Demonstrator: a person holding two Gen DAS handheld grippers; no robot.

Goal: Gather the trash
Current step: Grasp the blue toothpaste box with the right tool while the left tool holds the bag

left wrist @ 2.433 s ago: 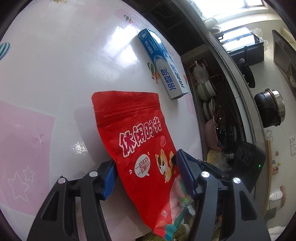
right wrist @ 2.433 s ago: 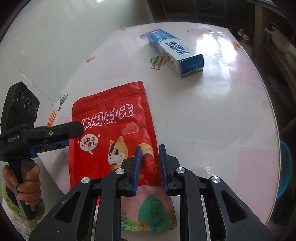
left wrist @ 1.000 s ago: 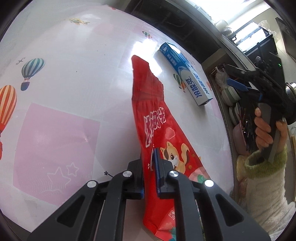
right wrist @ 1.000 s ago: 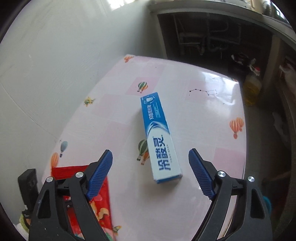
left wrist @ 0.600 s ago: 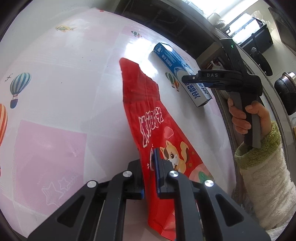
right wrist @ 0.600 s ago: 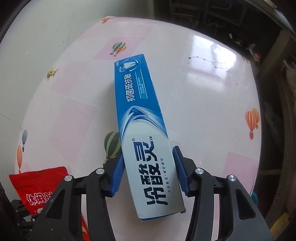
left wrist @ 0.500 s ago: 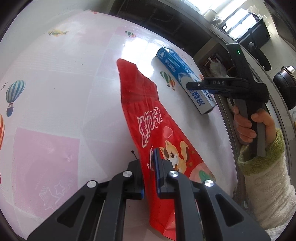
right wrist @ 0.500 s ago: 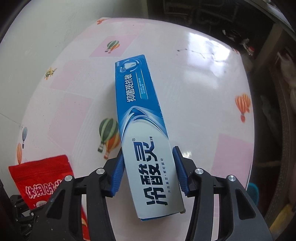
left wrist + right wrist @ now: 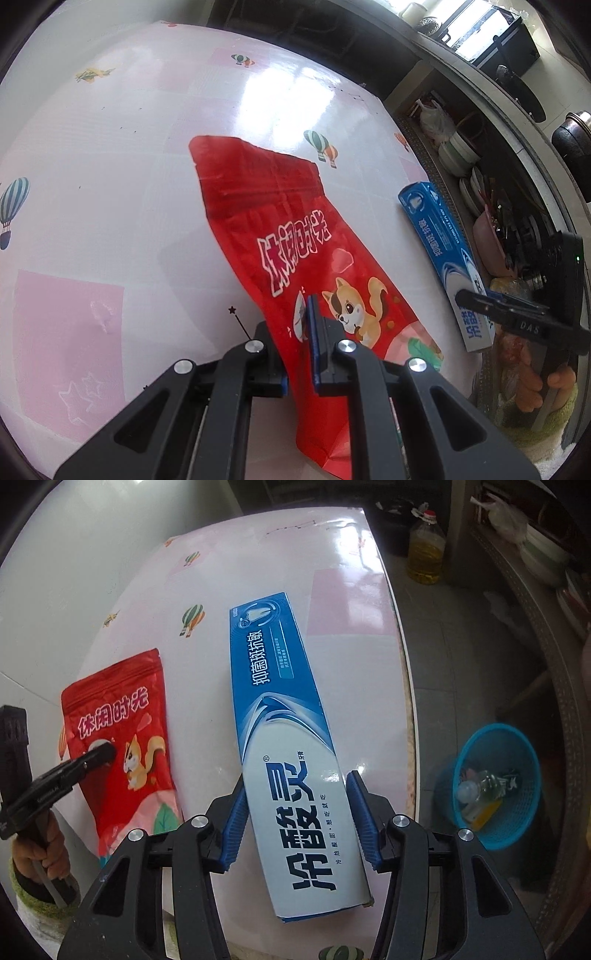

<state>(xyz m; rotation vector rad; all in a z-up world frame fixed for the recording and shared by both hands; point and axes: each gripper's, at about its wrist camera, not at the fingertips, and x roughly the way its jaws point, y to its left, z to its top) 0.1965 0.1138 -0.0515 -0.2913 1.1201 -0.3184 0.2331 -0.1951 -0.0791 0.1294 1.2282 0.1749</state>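
Toothpaste box (image 9: 291, 771) between right fingers (image 9: 234, 821) — easing apart, left fingers (image 9: 316, 347) pinching red pouch (image 9: 295, 236)

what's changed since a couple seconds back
The left gripper closed on the red snack bag and raised it off the table. The right gripper let go of the bag and took the toothpaste box, lifting it. The blue bin stayed put.

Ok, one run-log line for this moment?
left gripper: shut on red pouch | right gripper: opening slightly, holds toothpaste box | blue bin: beside table
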